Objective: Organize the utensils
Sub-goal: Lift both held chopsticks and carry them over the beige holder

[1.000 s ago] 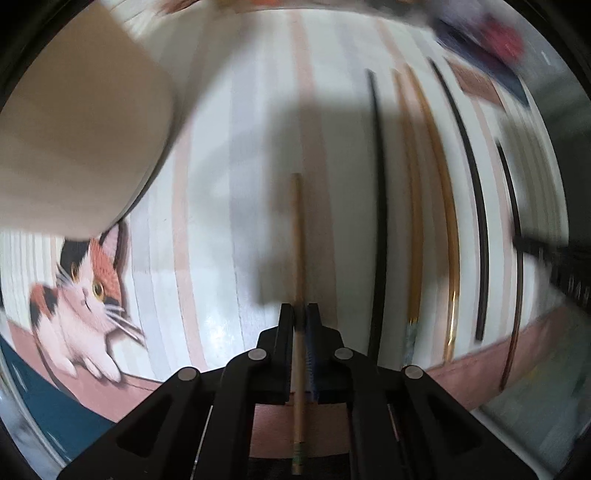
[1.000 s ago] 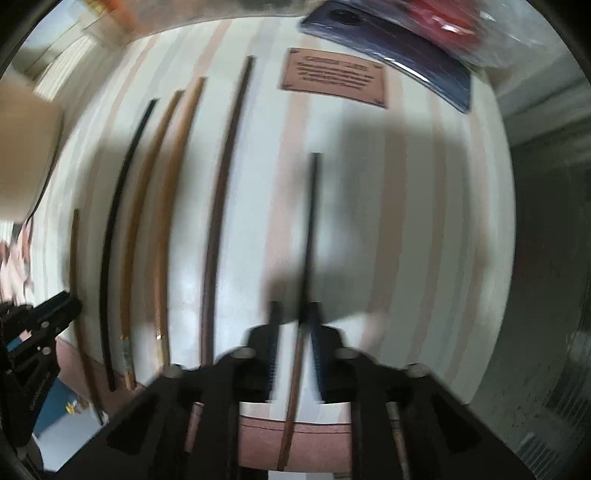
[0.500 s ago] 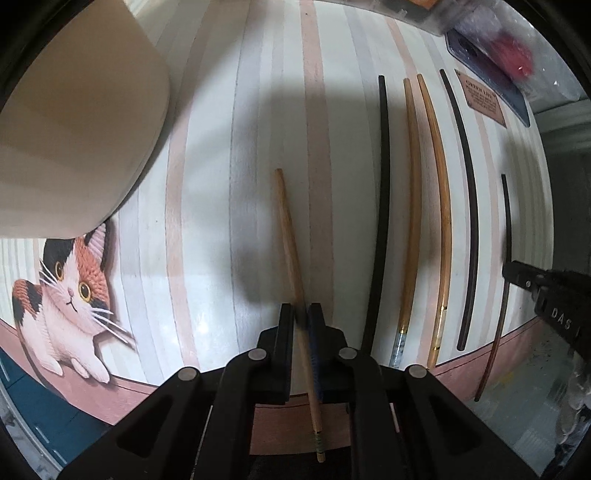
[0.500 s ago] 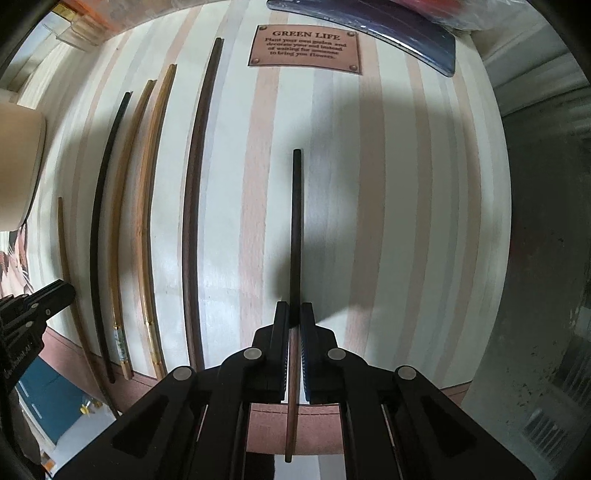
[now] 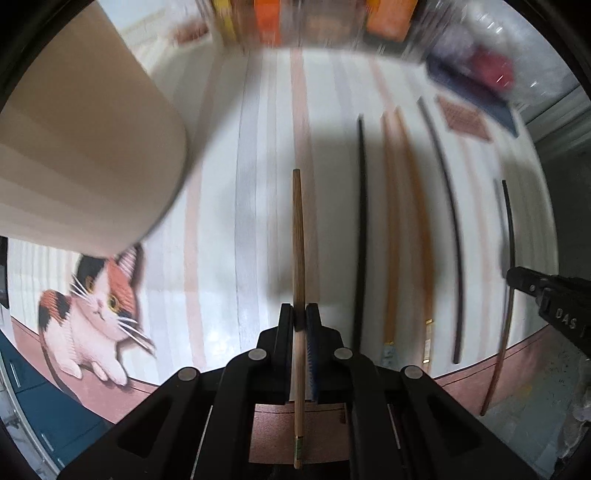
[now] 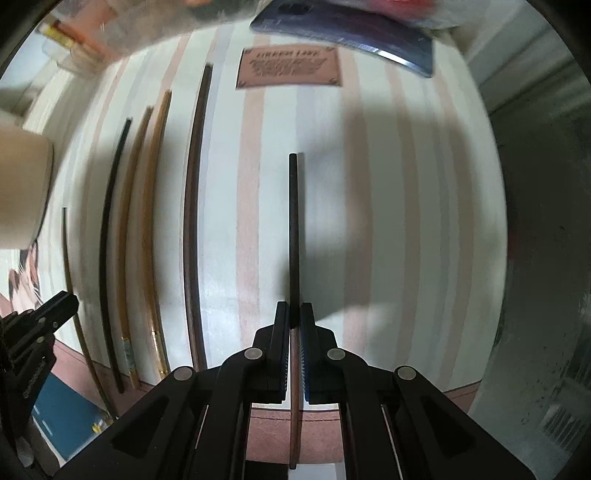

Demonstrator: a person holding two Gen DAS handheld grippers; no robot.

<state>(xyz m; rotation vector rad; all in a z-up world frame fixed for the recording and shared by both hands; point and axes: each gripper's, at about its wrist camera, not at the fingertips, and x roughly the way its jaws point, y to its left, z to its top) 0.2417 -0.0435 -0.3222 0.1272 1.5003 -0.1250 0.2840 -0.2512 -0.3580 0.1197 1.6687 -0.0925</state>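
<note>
My left gripper [image 5: 300, 314] is shut on a light wooden chopstick [image 5: 297, 236], held above the striped mat and pointing away. My right gripper [image 6: 294, 314] is shut on a dark brown chopstick [image 6: 293, 229], also lifted and pointing away. Several more chopsticks lie side by side on the mat between the two grippers: a black one [image 5: 361, 229], two light wooden ones [image 5: 402, 221], and a dark one [image 5: 448, 221]. They also show in the right wrist view [image 6: 147, 229]. A beige cup [image 5: 81, 147] stands at the far left.
The striped mat [image 5: 240, 221] has a cat picture [image 5: 96, 306] at its near left and a brown label [image 6: 290, 68] at the far side. Blurred boxes and a dark blue pouch [image 6: 343, 26] lie beyond the mat. The mat's front edge is close below both grippers.
Both grippers have tilted up, so more of the far clutter shows. The left chopstick, slanted half a second ago, now points straight ahead. Both grips stay shut.
</note>
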